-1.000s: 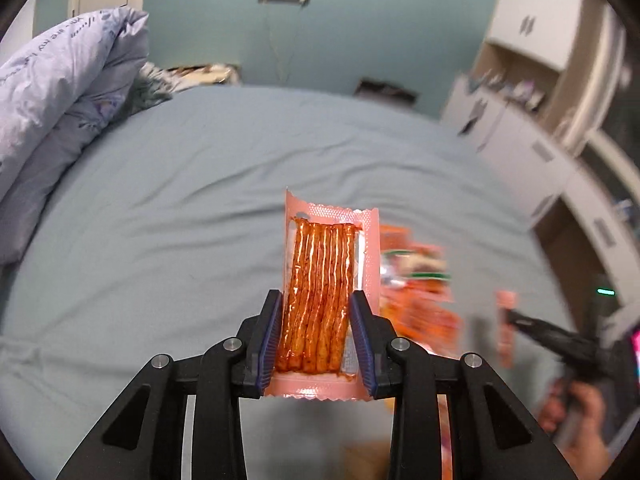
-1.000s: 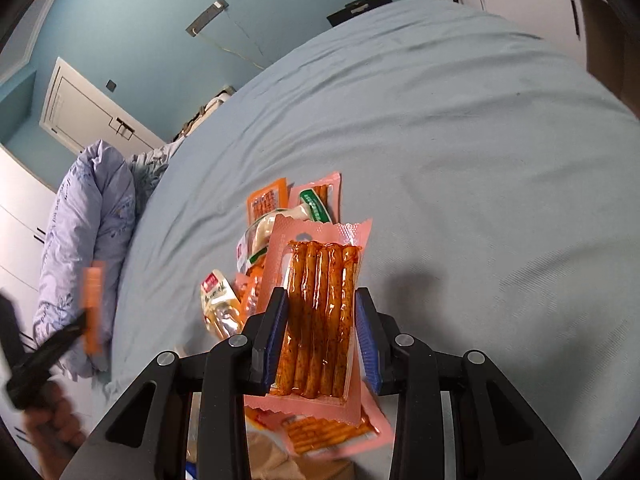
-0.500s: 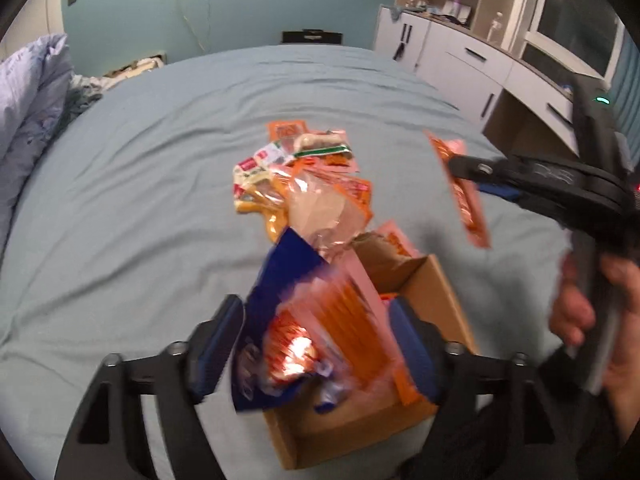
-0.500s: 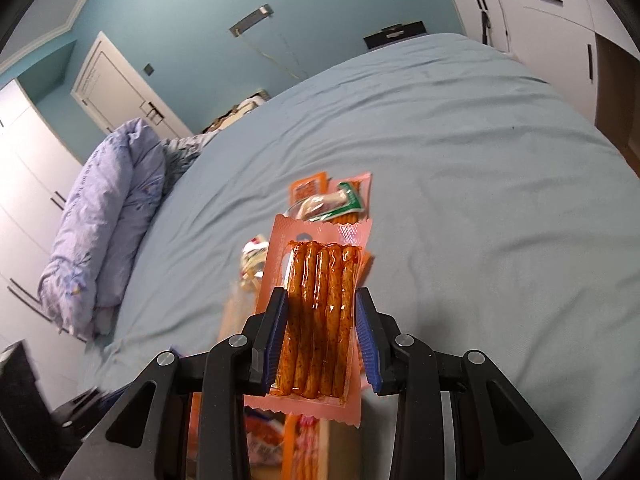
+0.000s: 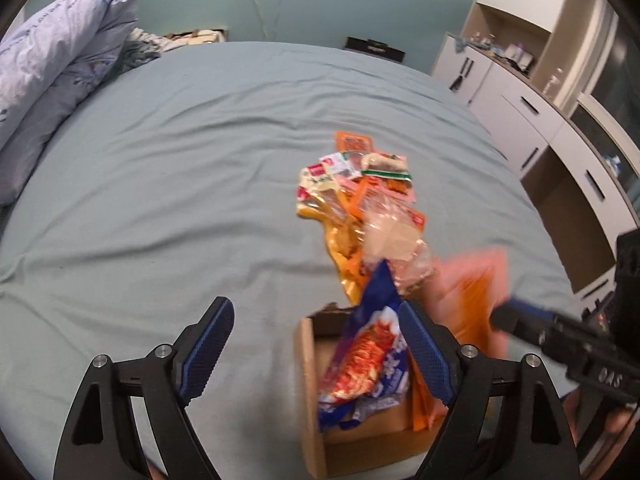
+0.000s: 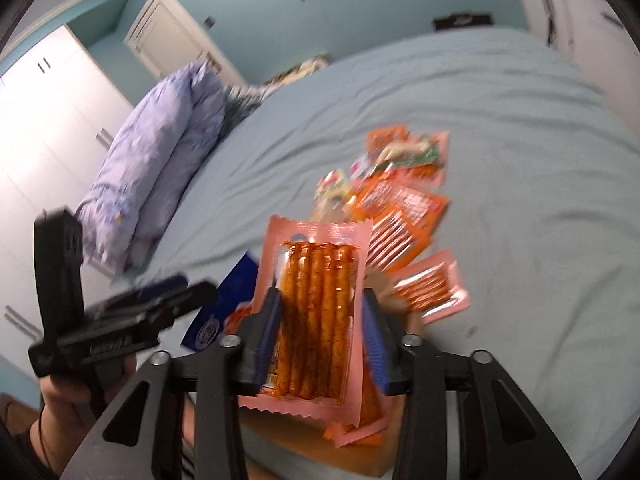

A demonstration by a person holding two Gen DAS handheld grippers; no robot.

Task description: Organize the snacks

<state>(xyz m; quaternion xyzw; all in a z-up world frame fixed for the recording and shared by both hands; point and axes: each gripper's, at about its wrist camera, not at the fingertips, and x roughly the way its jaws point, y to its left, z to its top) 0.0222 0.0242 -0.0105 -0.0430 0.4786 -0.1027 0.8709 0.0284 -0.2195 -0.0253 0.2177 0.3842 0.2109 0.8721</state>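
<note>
1. My left gripper (image 5: 316, 350) has its blue-padded jaws spread wide and opening, with nothing pressed between them; bare blue-grey bedsheet (image 5: 168, 184) shows through the gap.
2. Just inside my left gripper's right pad stands a blue foil snack bag with a red-orange picture (image 5: 370, 354), propped upright in the open brown cardboard box (image 5: 310, 392).
3. My right gripper (image 6: 322, 336) has a pink plastic pack of orange-red spicy sticks (image 6: 316, 316) upright between its blue pads. The jaws are opening, and a sliver of space shows at the right pad, so the pads no longer press on it.
4. That pack hangs over the cardboard box, whose edge shows below it; the frame is blurred.
5. Beyond the box, a loose heap of orange, yellow and clear snack packets (image 5: 360, 204) lies on the sheet.
6. A rumpled lavender duvet (image 5: 56, 48) is bunched at the bed's far left.
</note>
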